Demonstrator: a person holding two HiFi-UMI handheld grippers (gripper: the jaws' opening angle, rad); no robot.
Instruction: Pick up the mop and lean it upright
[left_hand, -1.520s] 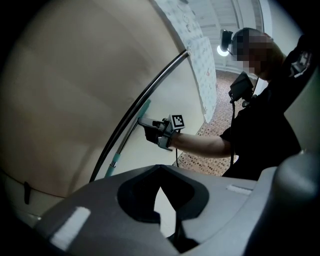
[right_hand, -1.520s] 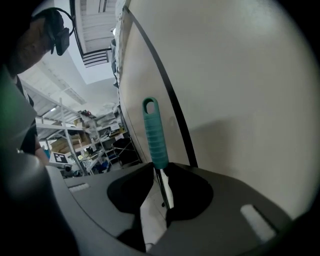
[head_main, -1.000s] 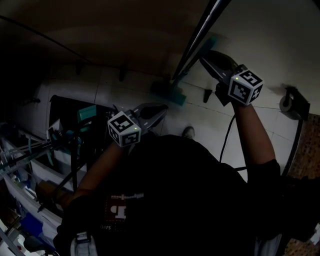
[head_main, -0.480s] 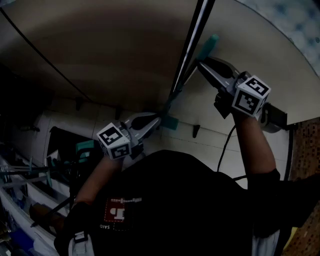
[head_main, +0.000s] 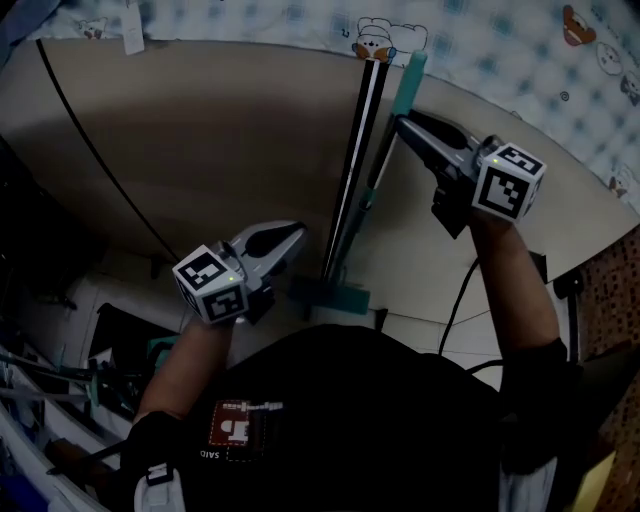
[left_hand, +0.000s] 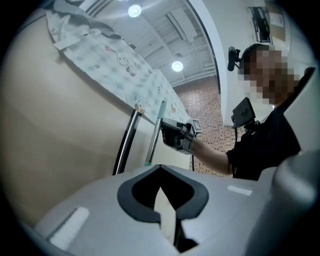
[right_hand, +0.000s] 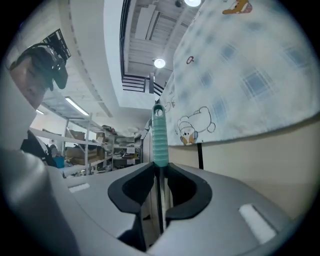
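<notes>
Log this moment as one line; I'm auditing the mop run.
right gripper: shut on teal-gripped metal mop | left gripper: shut, empty, apart from mop | mop: upright, beside beige wall

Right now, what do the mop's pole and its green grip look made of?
The mop pole is probably metal: pale, smooth, with a slight sheen. The green grip looks like plastic or rubber, matte, judging by its moulded ridges.

Cloth (right_hand: 250, 75): we see bear prints on it, hanging above the beige wall (head_main: 200, 150).
Shelves (right_hand: 115, 145): we see them loaded with boxes (right_hand: 76, 150).
</notes>
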